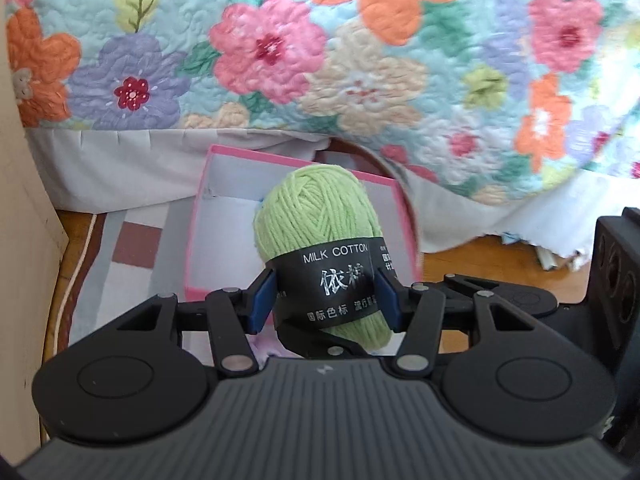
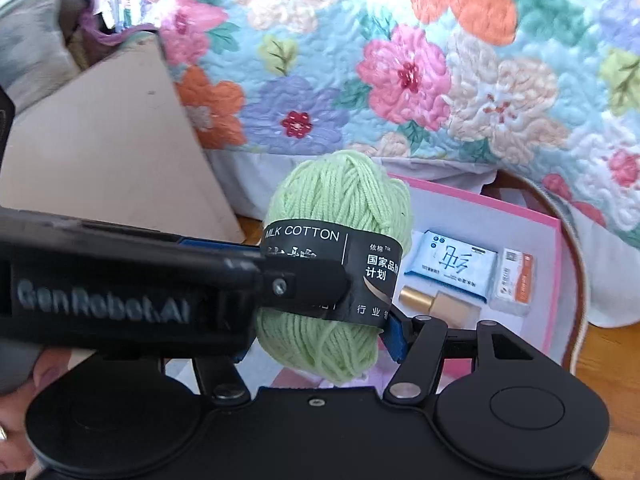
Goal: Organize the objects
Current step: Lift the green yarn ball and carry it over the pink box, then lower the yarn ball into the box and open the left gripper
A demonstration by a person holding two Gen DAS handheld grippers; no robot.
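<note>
You face a bed draped in a floral quilt (image 1: pixel 280 52) with a grey skirt. Below lies wooden floor (image 1: pixel 480 256) and a checked rug (image 1: pixel 132 248). Daylight is bright.

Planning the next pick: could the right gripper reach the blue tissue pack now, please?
Probably not: the right gripper and left gripper both clamp the green yarn ball, though the tissue pack lies uncovered.

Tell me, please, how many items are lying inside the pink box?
3: a blue-and-white packet at the middle, an orange-and-white carton to its right, a gold bottle nearer the camera. The green yarn may hide more.
</note>
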